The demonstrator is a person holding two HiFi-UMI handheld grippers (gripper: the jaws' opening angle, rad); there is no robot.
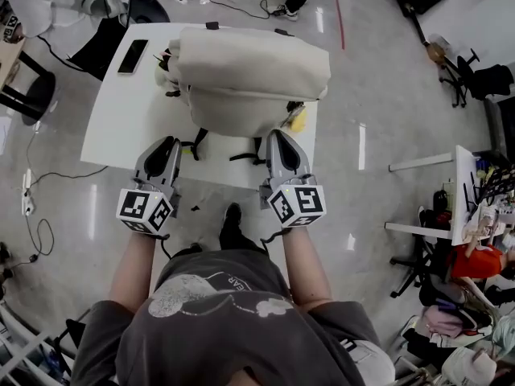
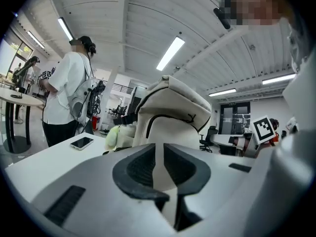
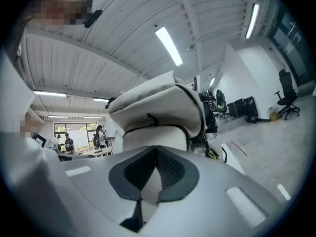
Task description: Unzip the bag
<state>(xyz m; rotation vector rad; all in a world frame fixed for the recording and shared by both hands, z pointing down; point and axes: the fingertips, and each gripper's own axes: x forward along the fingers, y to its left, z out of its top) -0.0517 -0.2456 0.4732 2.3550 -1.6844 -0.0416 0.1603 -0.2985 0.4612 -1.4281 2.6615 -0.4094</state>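
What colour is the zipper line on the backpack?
The zipper is black, against the cream backpack; the left gripper view shows it best.

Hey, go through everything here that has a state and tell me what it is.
bag: upright on the table, zip looks closed.
left gripper: open, empty.
right gripper: shut, empty.
phone: flat on the table, screen dark.

The bag (image 1: 249, 75) stands on the table (image 1: 121, 111), at its far right part. A phone (image 1: 133, 55) lies on the table, left of the bag. The left gripper (image 1: 170, 145) is in front of the bag, off to its left. The right gripper (image 1: 278, 135) is in front of the bag too, close by its right corner. Straps (image 1: 244, 158) lie just in front of the bag, between the two grippers
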